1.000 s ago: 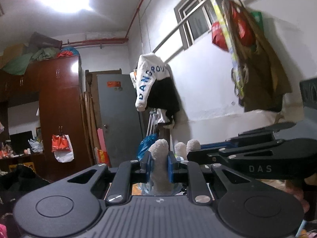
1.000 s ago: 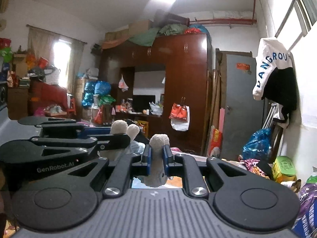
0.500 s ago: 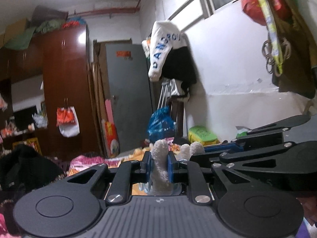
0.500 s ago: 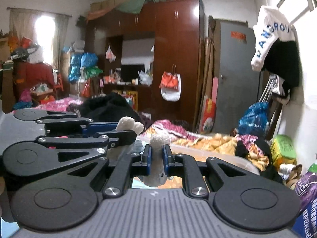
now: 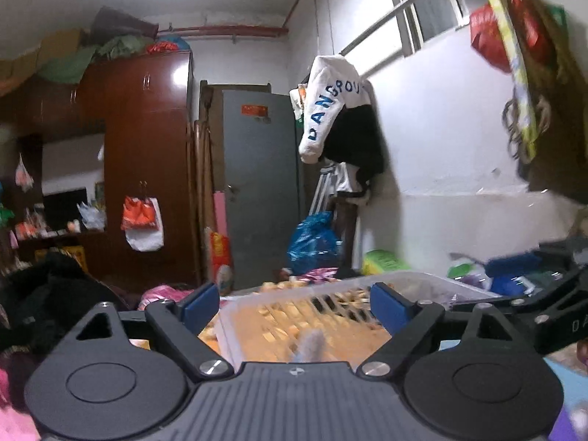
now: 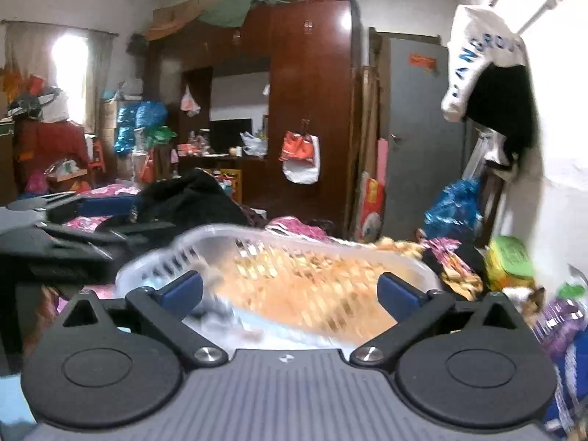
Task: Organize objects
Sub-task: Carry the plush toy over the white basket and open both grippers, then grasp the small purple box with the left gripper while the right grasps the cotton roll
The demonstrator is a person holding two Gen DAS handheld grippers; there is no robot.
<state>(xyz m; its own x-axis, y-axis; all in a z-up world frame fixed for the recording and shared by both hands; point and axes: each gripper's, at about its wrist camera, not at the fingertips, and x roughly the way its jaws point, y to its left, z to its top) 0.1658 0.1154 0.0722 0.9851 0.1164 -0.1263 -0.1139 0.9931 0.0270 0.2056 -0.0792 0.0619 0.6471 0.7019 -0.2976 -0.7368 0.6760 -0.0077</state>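
Release step: left gripper (image 5: 294, 307) and right gripper (image 6: 290, 292) fingers opening wide, nothing pinched. Blurred fuzzy toy (image 5: 310, 345) low between left fingers, over slatted basket (image 5: 422, 281). Next: pull clear, find another item

A big dark red wardrobe (image 5: 147, 154) stands at the back of the room. Green cloth and boxes sit on top of it. An orange and white bag (image 5: 143, 222) hangs on its door. Beside the wardrobe is a grey door (image 5: 259, 191) with 1 small red sign on it. A white top with blue letters (image 5: 329, 106) hangs on the white wall, over something black. A blue plastic bag (image 5: 312, 240) sits low by the wall. A bright window with curtains (image 6: 70, 73) glows far off.
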